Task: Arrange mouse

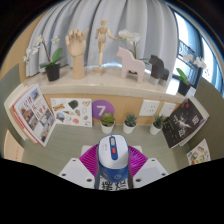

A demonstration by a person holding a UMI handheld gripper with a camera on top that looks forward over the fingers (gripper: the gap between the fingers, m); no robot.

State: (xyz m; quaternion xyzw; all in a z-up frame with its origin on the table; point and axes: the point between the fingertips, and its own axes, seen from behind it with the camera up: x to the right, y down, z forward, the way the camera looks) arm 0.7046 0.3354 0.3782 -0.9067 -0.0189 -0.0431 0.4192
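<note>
A white and blue mouse (112,158) with a red scroll wheel sits between my gripper's (112,172) two fingers, its nose pointing away from me. Both magenta pads (91,161) press against its sides, so the fingers are shut on it. The mouse looks lifted above the grey-green desk (70,140). The mouse's rear end is hidden by the gripper body.
Beyond the fingers stand three small potted plants (130,123) and a purple card with a 7 (107,108). Magazines (32,112) lean at the left and pictures (186,120) at the right. A shelf (100,74) holds a wooden hand, a mannequin, orchids and animal figures.
</note>
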